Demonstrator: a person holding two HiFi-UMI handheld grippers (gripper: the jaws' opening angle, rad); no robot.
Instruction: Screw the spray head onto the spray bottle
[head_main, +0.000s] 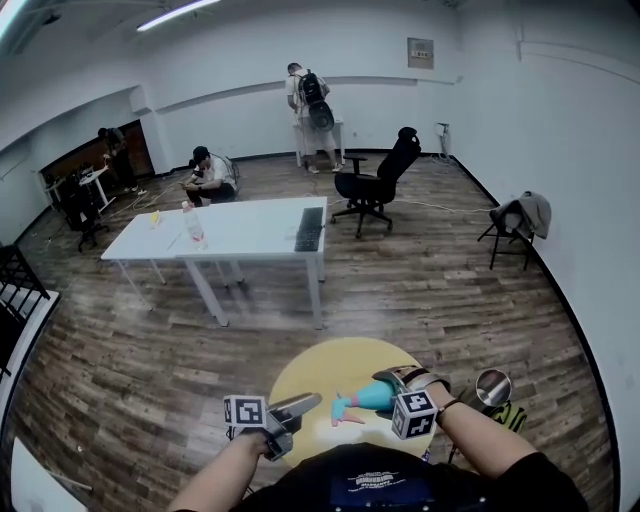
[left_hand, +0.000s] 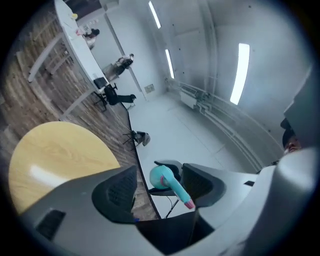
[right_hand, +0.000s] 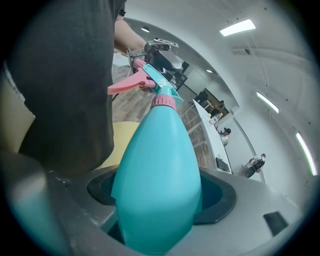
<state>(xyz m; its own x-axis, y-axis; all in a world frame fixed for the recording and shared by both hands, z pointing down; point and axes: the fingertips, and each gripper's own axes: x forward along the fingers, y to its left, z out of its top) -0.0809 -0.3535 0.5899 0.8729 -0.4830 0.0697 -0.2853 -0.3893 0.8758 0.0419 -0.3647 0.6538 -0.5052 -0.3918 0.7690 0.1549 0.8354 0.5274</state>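
A round yellow table (head_main: 335, 372) lies at 6 o'clock in the head view, on a floor (head_main: 430, 290) of dark wood planks. The walls (head_main: 570, 130) are white, and a light strip (head_main: 178, 13) runs along the ceiling at 11 o'clock. A long white table (head_main: 240, 232) stands at 10 o'clock with a keyboard (head_main: 309, 229) at its right end. A black office chair (head_main: 377, 183) is at 1 o'clock and a folding chair (head_main: 513, 228) hung with a jacket at 3 o'clock. 1 person (head_main: 310, 105) stands at the far wall at 12 o'clock, and another (head_main: 210, 177) sits on the floor at 11 o'clock.

The right gripper (right_hand: 160, 194) is clamped on the teal bottle (right_hand: 157, 170), held over the round table. The spray head (right_hand: 152, 82), teal with a pink trigger and collar, sits on the bottle's neck. The left gripper (left_hand: 160, 186) has its jaws spread and grips nothing; the spray head shows between them, apart from the pads.

White print on the wearer's dark shirt (head_main: 375, 480) is too small to read
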